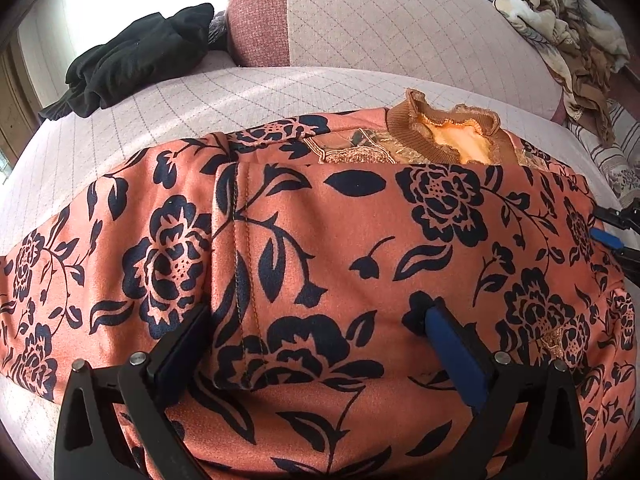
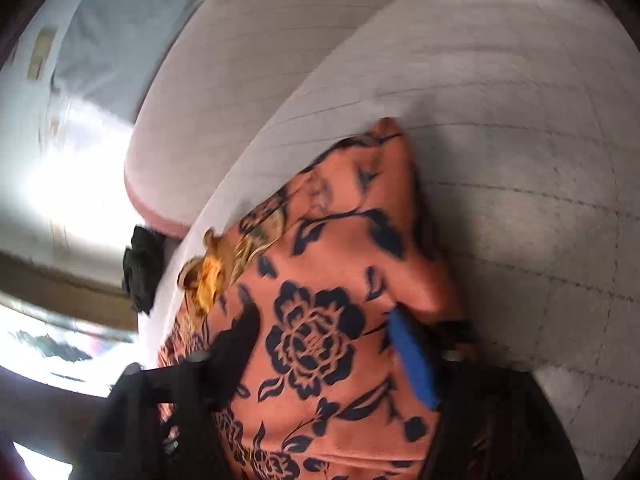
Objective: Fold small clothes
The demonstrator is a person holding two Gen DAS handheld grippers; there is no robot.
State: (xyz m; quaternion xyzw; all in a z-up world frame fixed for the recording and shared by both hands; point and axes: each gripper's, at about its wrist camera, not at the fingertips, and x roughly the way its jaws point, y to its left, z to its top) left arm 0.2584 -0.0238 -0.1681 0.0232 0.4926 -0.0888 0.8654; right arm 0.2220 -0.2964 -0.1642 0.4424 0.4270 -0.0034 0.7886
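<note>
Left gripper (image 1: pixel 320 320): pitched steeply down over the floral top (image 1: pixel 340 240), jaws wide. Dark pad (image 1: pixel 184 344) down on the left part of the cloth, blue pad (image 1: pixel 452 352) on the right, both lying on the cloth and not pinching. Between them a folded-over panel with a stitched seam running up the middle.

Right gripper (image 2: pixel 324 344): rolled well over, angled down, at the top's right edge. Jaws narrow, cloth bunched up between the two fingers and pressed by the pads; blurred, so contact read only roughly. In the left wrist view just the tips poking in at the far right, on the hem.

Floral top: orange with dark flowers, spread flat across the quilted sofa seat (image 1: pixel 160 100), brown ribbed collar (image 1: pixel 440 128) on the far side toward the backrest (image 1: pixel 400 20). Left end running out to the seat's near-left edge; in the right wrist view one corner standing up off the cushion.

Room: bare quilted seat beyond the collar and to the right of the top. Black garment (image 1: pixel 136 60) piled at the far left end of the seat, well apart. Patterned cloth heap (image 1: pixel 560 32) on the far right of the backrest, also clear of the work.
</note>
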